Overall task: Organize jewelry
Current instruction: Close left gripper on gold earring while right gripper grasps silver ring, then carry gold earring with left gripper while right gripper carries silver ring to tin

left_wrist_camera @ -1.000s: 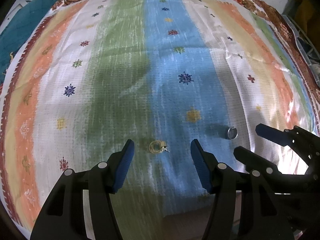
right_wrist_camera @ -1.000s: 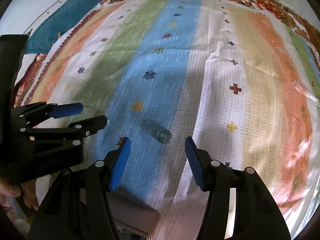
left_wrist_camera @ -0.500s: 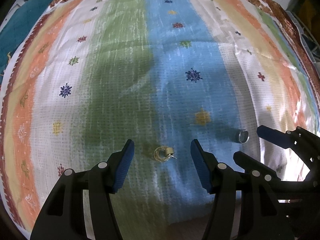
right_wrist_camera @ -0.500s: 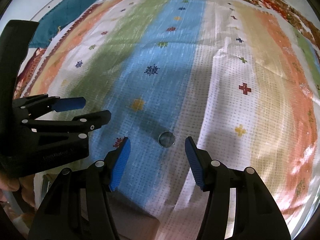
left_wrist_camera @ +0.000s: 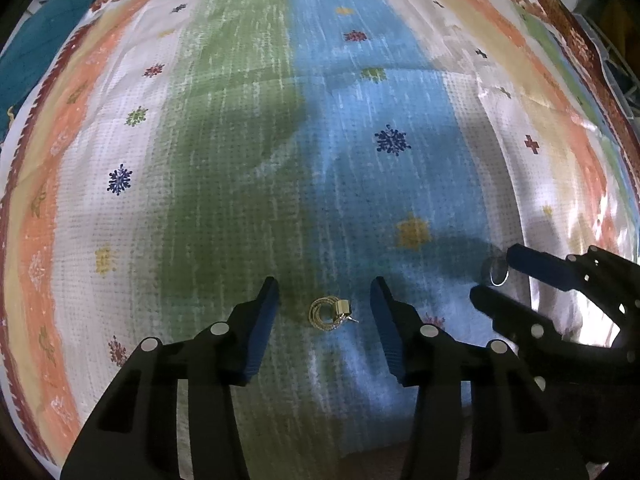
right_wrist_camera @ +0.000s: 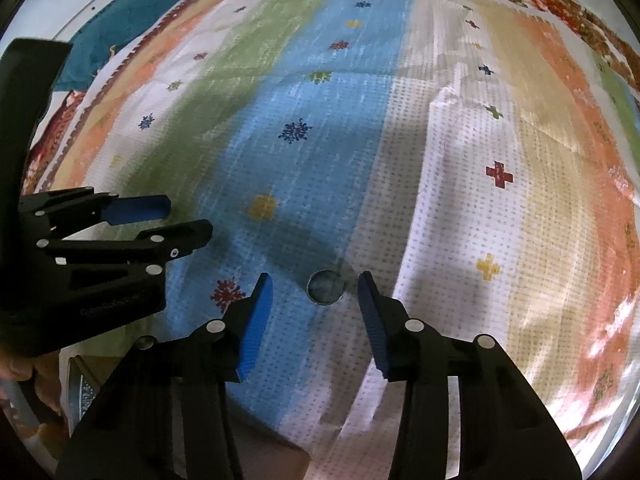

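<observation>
A small gold hoop earring (left_wrist_camera: 330, 314) lies on the striped cloth (left_wrist_camera: 240, 160) between the open fingers of my left gripper (left_wrist_camera: 324, 296), just ahead of them. A silver ring (right_wrist_camera: 325, 287) stands on the cloth between the open fingers of my right gripper (right_wrist_camera: 314, 292). The ring also shows in the left wrist view (left_wrist_camera: 496, 270), right beside the right gripper's blue pad (left_wrist_camera: 536, 266). The left gripper shows at the left of the right wrist view (right_wrist_camera: 160, 220). Both grippers are low over the cloth and empty.
The striped cloth (right_wrist_camera: 460, 160) covers a bed. A teal cloth (right_wrist_camera: 132, 20) lies at the far left edge. The near edge of the bed and a cardboard surface (right_wrist_camera: 272, 452) show below the right gripper. Dark clutter (left_wrist_camera: 616, 56) stands beyond the far right edge.
Both grippers have moved forward and down toward the cloth. The earring now sits between the left fingers and the ring between the right fingers. Both stay open.
</observation>
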